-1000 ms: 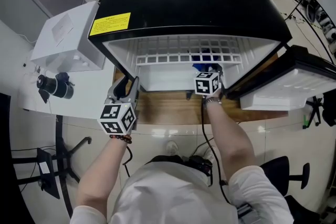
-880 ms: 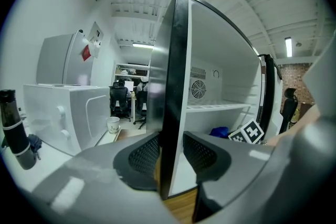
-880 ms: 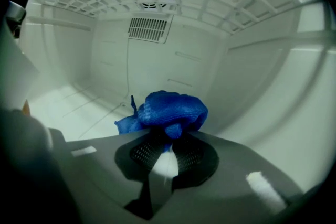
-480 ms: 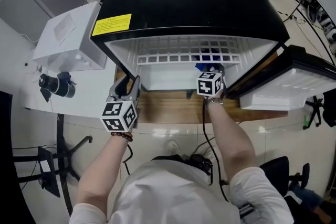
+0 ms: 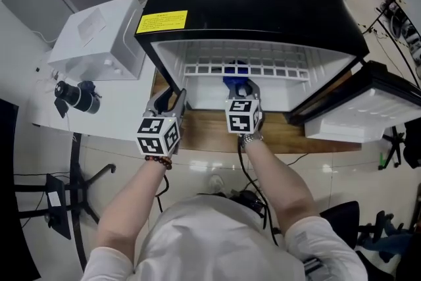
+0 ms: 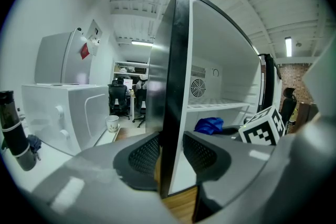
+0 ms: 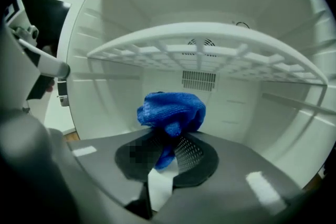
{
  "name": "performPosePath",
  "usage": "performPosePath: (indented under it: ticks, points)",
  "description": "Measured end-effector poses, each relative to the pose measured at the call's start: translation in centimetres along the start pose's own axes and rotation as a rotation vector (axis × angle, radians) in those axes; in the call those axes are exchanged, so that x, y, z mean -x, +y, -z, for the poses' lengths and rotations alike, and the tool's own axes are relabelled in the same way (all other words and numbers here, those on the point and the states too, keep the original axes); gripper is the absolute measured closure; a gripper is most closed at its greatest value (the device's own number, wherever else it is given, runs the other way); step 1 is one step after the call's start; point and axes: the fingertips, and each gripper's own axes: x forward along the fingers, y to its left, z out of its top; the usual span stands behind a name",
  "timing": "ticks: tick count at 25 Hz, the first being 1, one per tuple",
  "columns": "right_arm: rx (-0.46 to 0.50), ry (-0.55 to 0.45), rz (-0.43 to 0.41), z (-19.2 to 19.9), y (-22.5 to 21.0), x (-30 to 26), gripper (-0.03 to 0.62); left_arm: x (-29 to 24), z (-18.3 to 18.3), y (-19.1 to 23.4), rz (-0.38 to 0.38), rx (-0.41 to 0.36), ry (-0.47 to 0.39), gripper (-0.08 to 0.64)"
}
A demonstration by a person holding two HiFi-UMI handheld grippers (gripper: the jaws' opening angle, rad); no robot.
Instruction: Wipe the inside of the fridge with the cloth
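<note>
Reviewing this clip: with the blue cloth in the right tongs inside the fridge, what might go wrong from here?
1. The right tongs pinch only a fold of the cloth; the bunched rest could tug free when rubbed on a wall.
2. The wire shelf hangs close above, so an upward stroke may knock it.
3. The left tongs clamp the side wall; a hard pull could drag the fridge.
</note>
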Motion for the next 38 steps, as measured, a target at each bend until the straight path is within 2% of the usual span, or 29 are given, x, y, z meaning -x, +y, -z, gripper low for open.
performPosePath:
  ticks: [7, 12, 18, 22, 27, 38]
  points:
    - [0.010, -0.020, -0.130, -1.2, 7.3, 0.9, 0.540, 0.1, 0.0, 0.0, 0.008, 0.008, 0.003, 0.430]
    - [0.046, 0.028, -0.191, 1.1, 10.9, 0.8, 0.540, 0.1, 0.0, 0.0, 0.011, 0.006, -0.001, 0.430]
    - [0.090, 0.111, -0.213, 4.9, 12.6, -0.1, 0.540, 0.1, 0.0, 0.0, 0.015, 0.002, -0.004, 0.430]
    - [0.117, 0.155, -0.200, 6.9, 12.4, -0.8, 0.540, 0.1, 0.0, -0.1, 0.019, -0.002, -0.005, 0.430]
    - [0.122, 0.159, -0.172, 7.2, 10.9, -0.7, 0.540, 0.1, 0.0, -0.1, 0.017, -0.003, -0.008, 0.430]
    - [0.123, 0.186, -0.075, 8.7, 4.8, 0.8, 0.540, 0.2, 0.1, 0.1, 0.013, 0.005, -0.014, 0.430]
